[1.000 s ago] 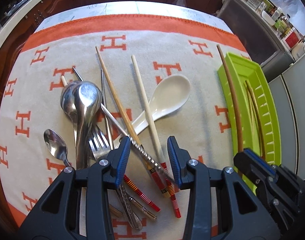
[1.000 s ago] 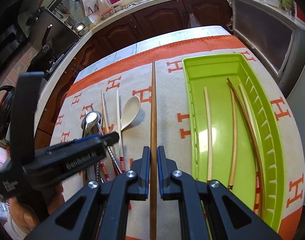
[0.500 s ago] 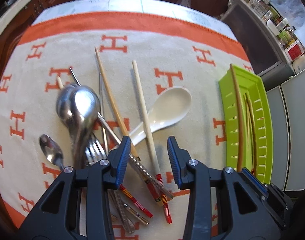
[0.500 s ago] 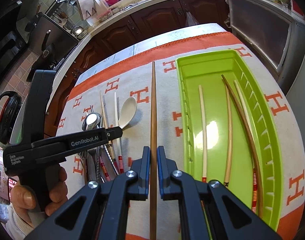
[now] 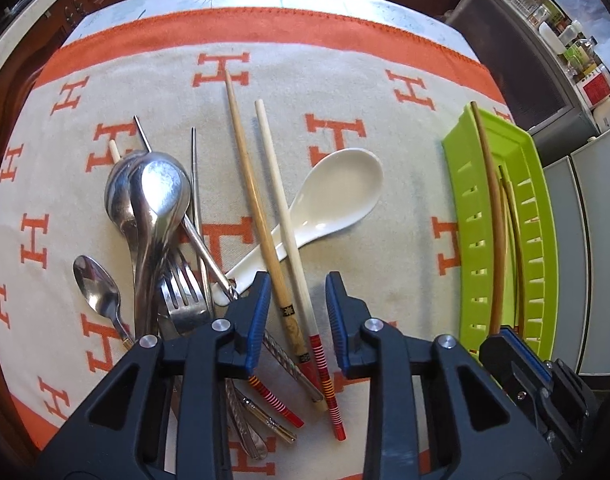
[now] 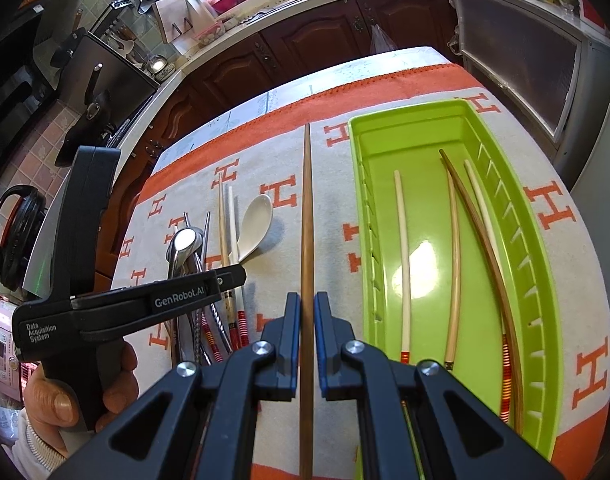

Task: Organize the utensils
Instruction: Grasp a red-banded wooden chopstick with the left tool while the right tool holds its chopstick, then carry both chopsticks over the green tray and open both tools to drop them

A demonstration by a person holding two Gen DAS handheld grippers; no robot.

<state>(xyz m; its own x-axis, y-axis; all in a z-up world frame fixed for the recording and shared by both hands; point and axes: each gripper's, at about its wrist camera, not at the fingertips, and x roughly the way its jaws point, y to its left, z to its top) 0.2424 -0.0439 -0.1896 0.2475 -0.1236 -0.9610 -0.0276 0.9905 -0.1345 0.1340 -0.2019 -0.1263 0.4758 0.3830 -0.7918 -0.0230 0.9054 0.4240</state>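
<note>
The pile of spoons, forks and chopsticks [image 5: 173, 240] fills the left side of the cloth [image 5: 345, 92]. The green tray [image 6: 457, 132] takes the right side, with four chopsticks [image 6: 453, 264] lying inside. Between pile and tray runs a bare strip of cloth. The white spoon [image 5: 337, 196] pokes into it.

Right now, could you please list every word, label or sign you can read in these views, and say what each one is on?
"GenRobot.AI": white print on the left gripper, along its arm.
"Data Acquisition System": small white print on the same gripper's body.
"H": orange letter repeated across the tablecloth.
Red label on a container on the far counter: too blurred to read.
Dark decorated band on a chopstick: too small to read.
</note>
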